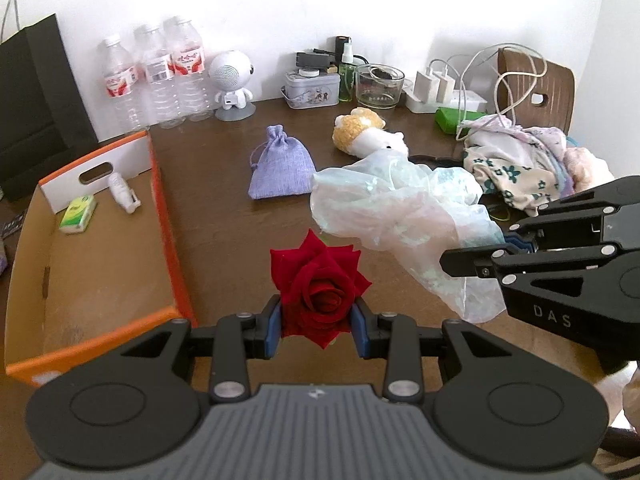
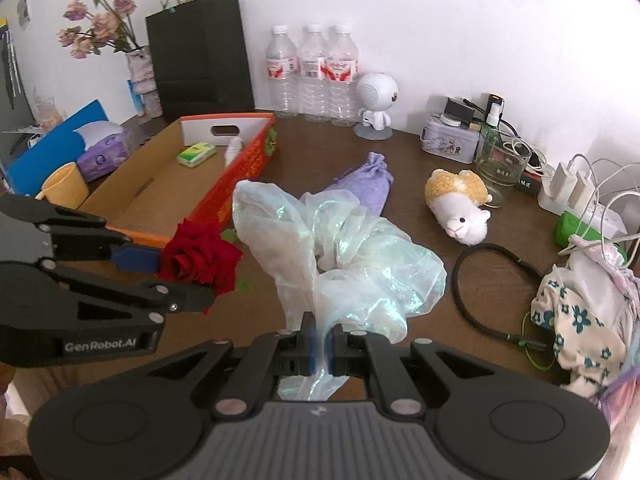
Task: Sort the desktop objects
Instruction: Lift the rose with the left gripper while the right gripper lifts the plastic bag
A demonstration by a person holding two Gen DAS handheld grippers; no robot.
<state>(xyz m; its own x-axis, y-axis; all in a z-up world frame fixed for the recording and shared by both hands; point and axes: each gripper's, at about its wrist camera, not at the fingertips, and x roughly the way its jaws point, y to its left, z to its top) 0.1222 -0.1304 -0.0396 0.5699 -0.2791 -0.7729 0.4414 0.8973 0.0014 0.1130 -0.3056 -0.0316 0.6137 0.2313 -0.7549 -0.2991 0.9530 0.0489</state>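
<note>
Red rose (image 1: 320, 292), lilac pouch (image 1: 280, 166), iridescent pale wrap (image 2: 344, 256), orange-rimmed box (image 1: 160, 216).

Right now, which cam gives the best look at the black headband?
Right wrist view: the headband lies in full on the table, an open loop between the sheer wrap and the floral cloth. The left wrist view shows only a dark sliver of it behind the wrap.
</note>
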